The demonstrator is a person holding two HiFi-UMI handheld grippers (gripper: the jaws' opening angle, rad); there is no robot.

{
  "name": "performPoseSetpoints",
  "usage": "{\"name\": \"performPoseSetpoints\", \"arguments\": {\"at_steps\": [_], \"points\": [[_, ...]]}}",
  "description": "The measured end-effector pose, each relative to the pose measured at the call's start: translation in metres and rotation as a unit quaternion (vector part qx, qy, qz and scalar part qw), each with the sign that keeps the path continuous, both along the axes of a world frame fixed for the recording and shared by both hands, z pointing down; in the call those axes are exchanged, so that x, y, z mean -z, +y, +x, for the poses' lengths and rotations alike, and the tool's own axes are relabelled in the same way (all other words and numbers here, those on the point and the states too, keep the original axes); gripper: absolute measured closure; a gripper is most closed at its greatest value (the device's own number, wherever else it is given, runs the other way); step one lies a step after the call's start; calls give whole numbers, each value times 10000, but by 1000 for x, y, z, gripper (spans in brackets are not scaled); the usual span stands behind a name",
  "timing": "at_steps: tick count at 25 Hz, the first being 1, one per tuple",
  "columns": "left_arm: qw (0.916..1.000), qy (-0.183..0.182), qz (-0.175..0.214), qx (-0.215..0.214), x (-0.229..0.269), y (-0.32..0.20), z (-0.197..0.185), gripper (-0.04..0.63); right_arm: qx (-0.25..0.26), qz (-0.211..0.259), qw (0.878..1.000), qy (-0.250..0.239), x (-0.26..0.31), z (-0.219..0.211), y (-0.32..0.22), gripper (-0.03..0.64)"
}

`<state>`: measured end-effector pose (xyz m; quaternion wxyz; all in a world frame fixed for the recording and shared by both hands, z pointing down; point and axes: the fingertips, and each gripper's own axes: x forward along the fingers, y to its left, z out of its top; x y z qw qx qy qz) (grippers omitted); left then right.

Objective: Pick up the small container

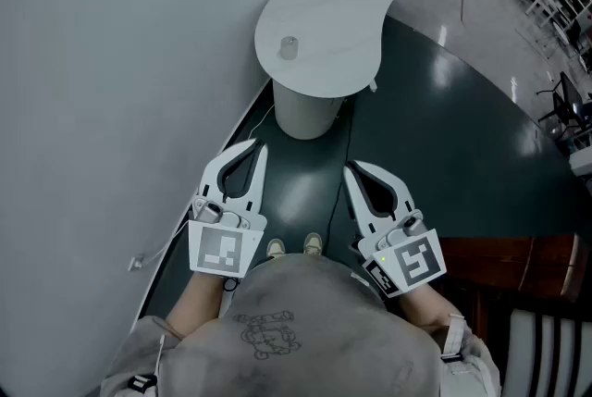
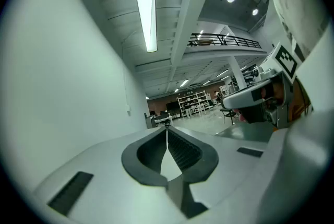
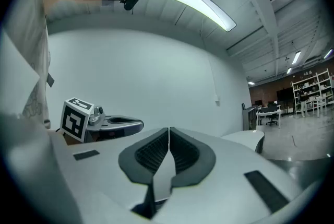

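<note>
A small grey cylindrical container [image 1: 289,47] stands upright on a white rounded table [image 1: 342,6], well ahead of both grippers. My left gripper [image 1: 253,145] is held level near the person's waist, its jaws closed together with nothing between them. Beside it, my right gripper [image 1: 350,168] is also level, shut and empty. In the left gripper view the jaw tips [image 2: 167,128] meet in a thin line. In the right gripper view the tips [image 3: 169,129] touch too, and the table's edge [image 3: 245,138] shows at the right. The container does not show in either gripper view.
A grey wall [image 1: 111,62] runs along the left, close to the table. The table rests on a white cylindrical base [image 1: 305,113] on dark green floor [image 1: 444,136]. A wooden cabinet [image 1: 499,266] stands at the lower right. The person's shoes [image 1: 294,247] show below.
</note>
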<state>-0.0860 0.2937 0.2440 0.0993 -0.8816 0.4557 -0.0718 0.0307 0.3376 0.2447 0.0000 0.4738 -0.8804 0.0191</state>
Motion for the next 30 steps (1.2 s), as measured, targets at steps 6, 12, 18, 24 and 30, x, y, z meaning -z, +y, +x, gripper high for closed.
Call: {"name": "performPoseSetpoints", "arguments": {"at_steps": [6, 12, 18, 24, 30], "points": [[9991, -384, 194, 16, -3, -2, 10, 575, -4, -25, 9999, -154, -2, 8, -2, 584], [9990, -414, 168, -4, -5, -3, 23, 575, 1, -58, 9998, -184, -4, 21, -7, 584], [9987, -473, 203, 0, -6, -3, 36, 575, 59, -23, 10000, -69, -7, 30, -8, 584], [9979, -603, 248, 47, -9, -4, 51, 575, 130, -8, 9999, -85, -10, 43, -12, 584], [9983, -524, 184, 150, -16, -4, 64, 575, 252, -24, 9996, -124, -16, 57, -16, 584]]}}
